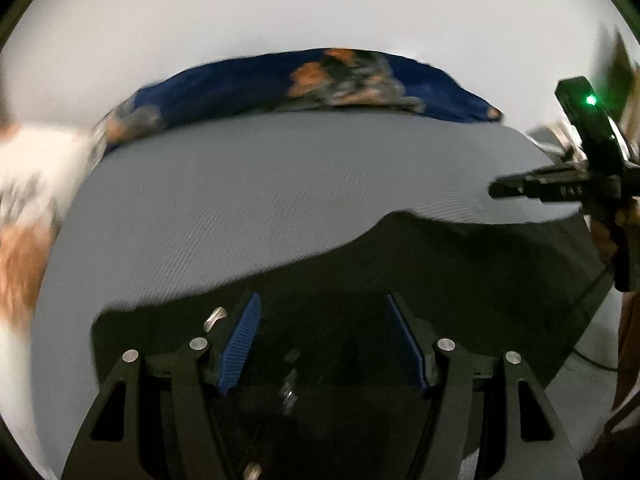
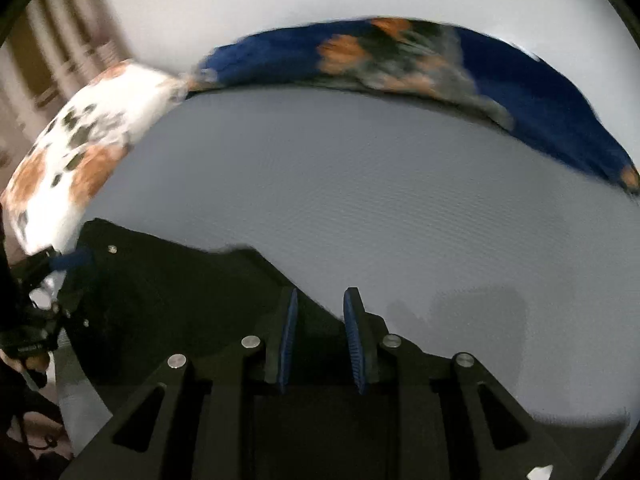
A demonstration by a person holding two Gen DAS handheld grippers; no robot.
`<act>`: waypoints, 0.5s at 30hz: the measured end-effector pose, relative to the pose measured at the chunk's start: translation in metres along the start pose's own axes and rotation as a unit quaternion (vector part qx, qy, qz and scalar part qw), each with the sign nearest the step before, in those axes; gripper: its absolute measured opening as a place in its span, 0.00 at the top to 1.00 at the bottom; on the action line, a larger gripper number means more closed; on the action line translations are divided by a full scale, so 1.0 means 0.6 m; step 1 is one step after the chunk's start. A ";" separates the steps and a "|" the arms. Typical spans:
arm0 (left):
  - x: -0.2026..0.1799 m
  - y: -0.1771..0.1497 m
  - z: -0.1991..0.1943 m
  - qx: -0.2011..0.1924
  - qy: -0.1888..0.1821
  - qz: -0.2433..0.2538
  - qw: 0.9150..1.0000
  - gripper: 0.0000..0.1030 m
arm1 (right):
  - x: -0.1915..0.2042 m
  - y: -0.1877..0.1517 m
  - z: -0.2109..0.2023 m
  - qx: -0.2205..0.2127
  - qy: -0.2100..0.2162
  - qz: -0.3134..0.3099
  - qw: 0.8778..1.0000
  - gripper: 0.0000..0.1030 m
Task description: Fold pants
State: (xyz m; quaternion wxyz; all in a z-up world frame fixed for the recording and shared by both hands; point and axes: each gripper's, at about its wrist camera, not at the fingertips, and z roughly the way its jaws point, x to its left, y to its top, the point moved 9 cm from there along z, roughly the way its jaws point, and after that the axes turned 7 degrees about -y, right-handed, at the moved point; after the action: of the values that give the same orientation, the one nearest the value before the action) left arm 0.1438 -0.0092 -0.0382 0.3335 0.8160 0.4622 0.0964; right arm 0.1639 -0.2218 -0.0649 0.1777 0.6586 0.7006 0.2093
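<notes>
Black pants (image 1: 440, 272) lie spread on a grey bed sheet (image 1: 280, 184). In the left wrist view my left gripper (image 1: 323, 298) hangs over them, its blue pads wide apart and empty; a metal fastener (image 1: 290, 386) of the pants shows below. My right gripper (image 1: 500, 190) reaches in from the right above the pants' far edge. In the right wrist view the pants (image 2: 160, 300) fill the lower left, and my right gripper (image 2: 322, 292) hovers over their edge with a narrow gap between its pads and no cloth pinched. My left gripper (image 2: 76, 258) appears at the left edge.
A dark blue pillow (image 1: 240, 84) with orange and grey print lies along the far side of the sheet (image 2: 360, 200). A white pillow (image 2: 80, 140) with orange patches sits at the left. A person's hand (image 1: 608, 236) holds the right gripper.
</notes>
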 end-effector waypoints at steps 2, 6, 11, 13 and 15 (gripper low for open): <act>-0.032 0.022 0.031 0.006 -0.020 0.026 0.999 0.37 | -0.036 -0.033 -0.007 0.007 -0.033 0.022 0.999 0.77; -0.073 0.047 0.106 0.030 -0.051 0.040 0.997 0.38 | -0.083 -0.089 -0.008 0.024 -0.066 0.057 0.996 0.77; -0.098 0.068 0.174 0.049 -0.069 0.029 0.996 0.38 | -0.114 -0.120 0.013 0.036 -0.083 0.082 0.993 0.77; -0.100 0.068 0.191 0.058 -0.061 0.029 0.996 0.38 | -0.128 -0.121 0.025 0.032 -0.103 0.081 0.991 0.80; -0.093 0.065 0.211 0.073 -0.049 0.023 0.996 0.38 | -0.141 -0.118 0.036 0.033 -0.115 0.087 0.989 0.82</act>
State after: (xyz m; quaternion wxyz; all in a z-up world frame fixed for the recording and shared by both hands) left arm 0.1988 -0.1262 -0.1011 0.2925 0.8525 0.4321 0.0300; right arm 0.1206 -0.3080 -0.1227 0.2168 0.7424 0.6217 0.1238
